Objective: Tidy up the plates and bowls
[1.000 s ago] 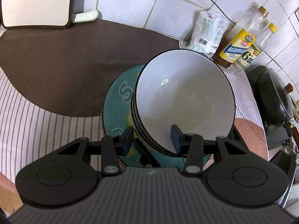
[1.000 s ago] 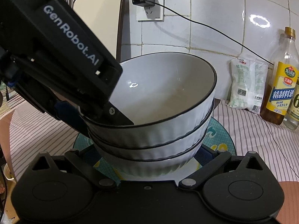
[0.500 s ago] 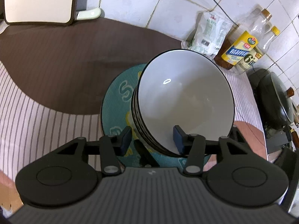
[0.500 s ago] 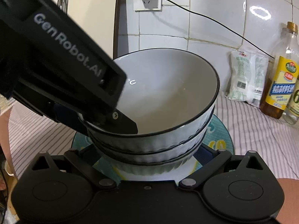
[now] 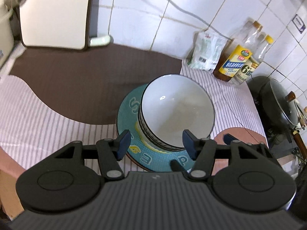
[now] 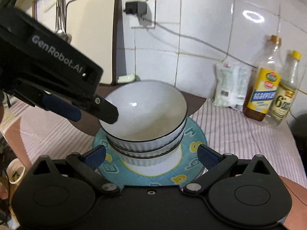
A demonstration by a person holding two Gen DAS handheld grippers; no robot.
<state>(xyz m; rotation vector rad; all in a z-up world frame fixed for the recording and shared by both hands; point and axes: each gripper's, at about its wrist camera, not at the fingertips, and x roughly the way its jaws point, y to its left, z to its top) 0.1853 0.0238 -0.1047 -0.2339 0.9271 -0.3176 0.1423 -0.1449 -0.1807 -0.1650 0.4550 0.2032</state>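
Note:
A stack of white bowls with black rims [image 5: 177, 111] stands on a teal plate with letters [image 5: 130, 103] on the striped cloth. It also shows in the right wrist view, the bowls [image 6: 145, 118] on the plate [image 6: 193, 143]. My left gripper [image 5: 156, 143] is open and empty, raised above the near side of the stack. My right gripper [image 6: 151, 156] is open and empty, its fingers either side of the plate's near edge, apart from the bowls. The left gripper's body [image 6: 57, 76] shows at the left of the right wrist view.
A brown mat [image 5: 86, 80] lies behind the plate. A cutting board [image 5: 55, 13] leans on the tiled wall. A white bag [image 5: 207, 51] and oil bottles [image 5: 238, 57] stand at the back right. A dark wok [image 5: 278, 103] sits at the far right.
Both grippers have drawn back and up from the bowl stack. The left jaws, which straddled the rim, have widened and let go. The stack now sits on the plate by itself.

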